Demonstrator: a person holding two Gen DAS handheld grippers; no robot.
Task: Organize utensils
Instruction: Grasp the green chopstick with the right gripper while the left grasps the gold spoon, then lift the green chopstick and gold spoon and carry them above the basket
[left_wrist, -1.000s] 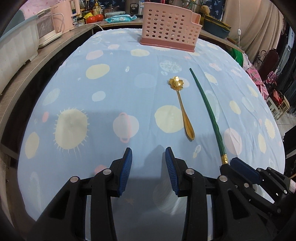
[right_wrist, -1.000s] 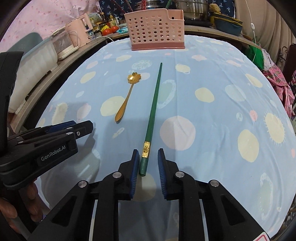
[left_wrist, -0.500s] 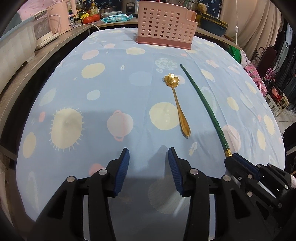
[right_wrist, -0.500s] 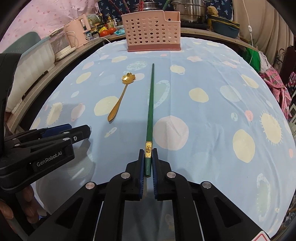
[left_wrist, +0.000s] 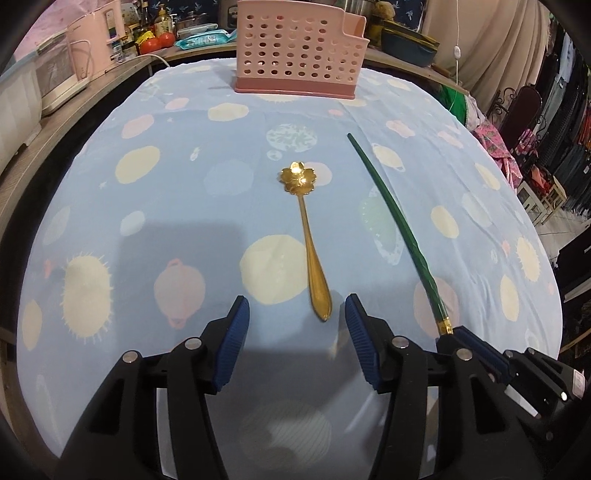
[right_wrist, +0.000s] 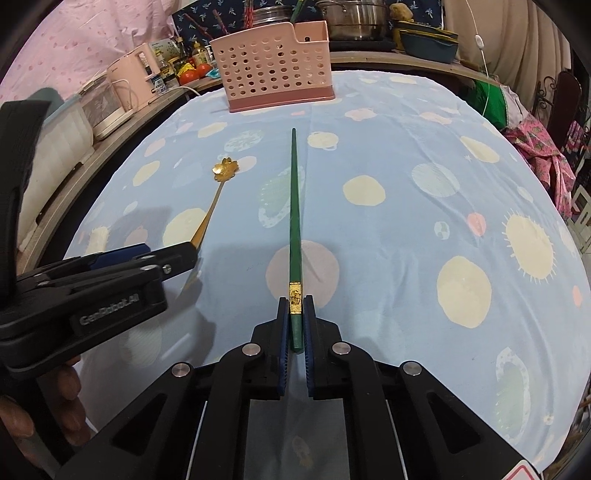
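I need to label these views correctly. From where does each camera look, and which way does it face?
Left wrist: on the left gripper, looking down-forward at the gold spoon; own open fingers show, the right gripper beside.
Right wrist: on the right gripper, along the green chopstick it clamps; the left gripper and a hand show.
Shared: spoon, chopstick, pink basket, tablecloth.

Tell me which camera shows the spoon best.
The left wrist view: the whole gold spoon lies in plain sight, handle tip between the open left gripper pads. In the right wrist view the left gripper hides the handle's end.
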